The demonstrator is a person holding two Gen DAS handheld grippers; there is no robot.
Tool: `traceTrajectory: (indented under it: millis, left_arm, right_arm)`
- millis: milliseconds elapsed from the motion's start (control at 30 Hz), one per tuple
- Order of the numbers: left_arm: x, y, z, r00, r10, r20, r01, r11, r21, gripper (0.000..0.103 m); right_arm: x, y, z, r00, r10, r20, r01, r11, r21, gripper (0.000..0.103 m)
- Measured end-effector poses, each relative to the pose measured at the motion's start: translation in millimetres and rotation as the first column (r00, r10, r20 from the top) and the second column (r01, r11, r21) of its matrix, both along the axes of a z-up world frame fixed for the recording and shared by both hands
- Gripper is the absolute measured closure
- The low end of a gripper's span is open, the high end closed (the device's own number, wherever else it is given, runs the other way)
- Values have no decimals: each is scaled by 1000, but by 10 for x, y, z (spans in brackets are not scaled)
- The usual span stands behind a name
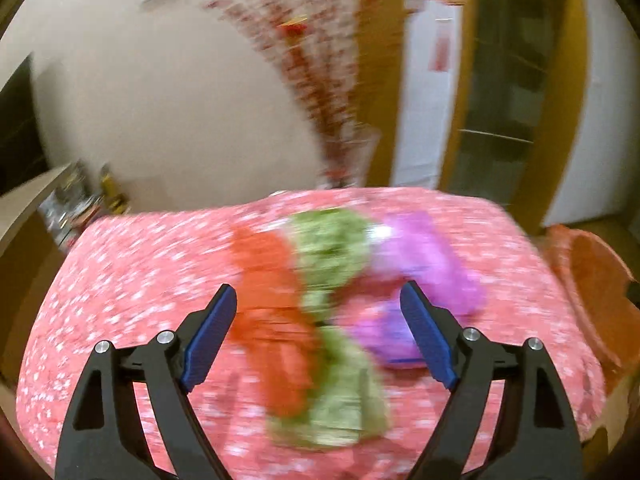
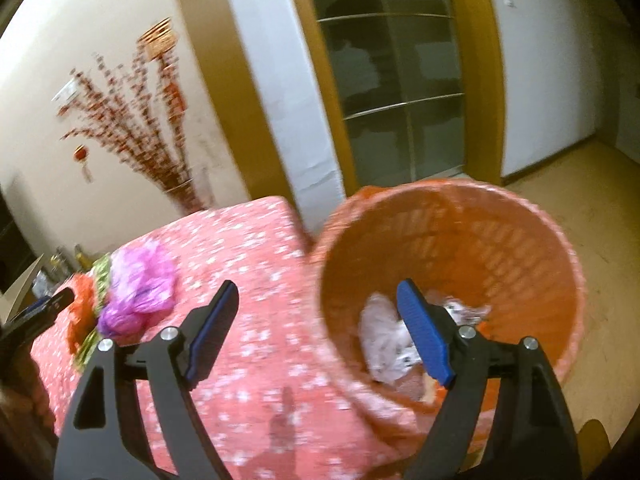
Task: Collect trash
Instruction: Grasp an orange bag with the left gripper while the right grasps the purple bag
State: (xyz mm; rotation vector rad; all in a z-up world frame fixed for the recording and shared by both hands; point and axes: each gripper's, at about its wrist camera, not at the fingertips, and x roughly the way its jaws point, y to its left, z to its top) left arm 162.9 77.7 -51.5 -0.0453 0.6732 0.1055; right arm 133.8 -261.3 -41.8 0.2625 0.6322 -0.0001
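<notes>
Three crumpled wrappers lie together mid-table in the blurred left wrist view: an orange-red one, a green one and a purple one. My left gripper hangs open just above them, holding nothing. In the right wrist view my right gripper is open and empty, straddling the near rim of an orange woven basket beside the table. White crumpled trash lies inside the basket. The purple wrapper shows far left there, with the left gripper's black finger beside it.
The table wears a pink flowered cloth. A glass vase with red blossom branches stands behind its far edge. A shelf with bottles is at the left. The basket sits off the table's right end, before a wood-framed glass door.
</notes>
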Motion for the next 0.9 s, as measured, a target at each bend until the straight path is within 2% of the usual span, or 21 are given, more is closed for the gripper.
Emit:
traceTrajectory:
  millis: [200,467,700,800,900]
  left_arm:
    - [118,355,-149,996,54,-72,-61,994,-91,20]
    - [251,321,-310,988,49,-145,-62,995,-84,21]
    - [277,485,-410,982,49,-182,-79,984,-159,41]
    - [278,522,-407,983,48,-177,-78,983,-164,52]
    - [268,536,-374,984,51,-169,-79,983,-163,59]
  right_arm:
    - [73,337,-4,997,78,-18,-78,997,-13,23]
    - [96,491,-23,993,109,-39,-110,994,-26,23]
    - [123,539,-72,991,122,-55,-124,992,-29,23]
    - [136,575,-85,989,132,-60,-134,991,-30,23]
    - [160,646,-85,987,149,-62,-152,988,-30,23]
